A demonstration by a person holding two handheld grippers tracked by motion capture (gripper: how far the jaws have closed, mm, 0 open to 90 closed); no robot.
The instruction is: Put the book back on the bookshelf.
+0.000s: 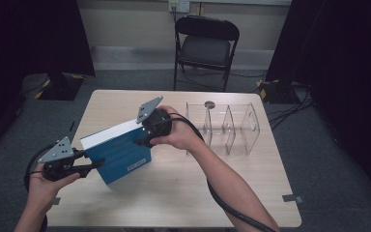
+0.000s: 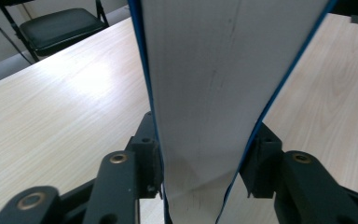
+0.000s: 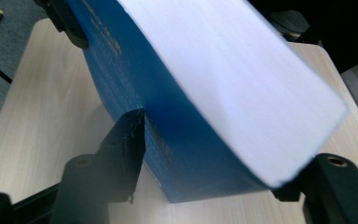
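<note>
A thick blue book [image 1: 118, 154] with white page edges is held tilted over the table's left half. My right gripper [image 1: 147, 135] is shut on its upper right corner; in the right gripper view one jaw presses the blue cover [image 3: 135, 107] and the other sits behind the far cover. My left gripper [image 1: 94, 166] is at the book's lower left edge. In the left gripper view the page block [image 2: 205, 93] runs between the jaws. The pads stand close beside both covers, with a thin gap on the right side.
A clear acrylic divider rack [image 1: 224, 126] stands on the wooden table [image 1: 183, 188] to the right of the book. A black folding chair [image 1: 205, 46] stands behind the table's far edge. Black cables trail from both grippers.
</note>
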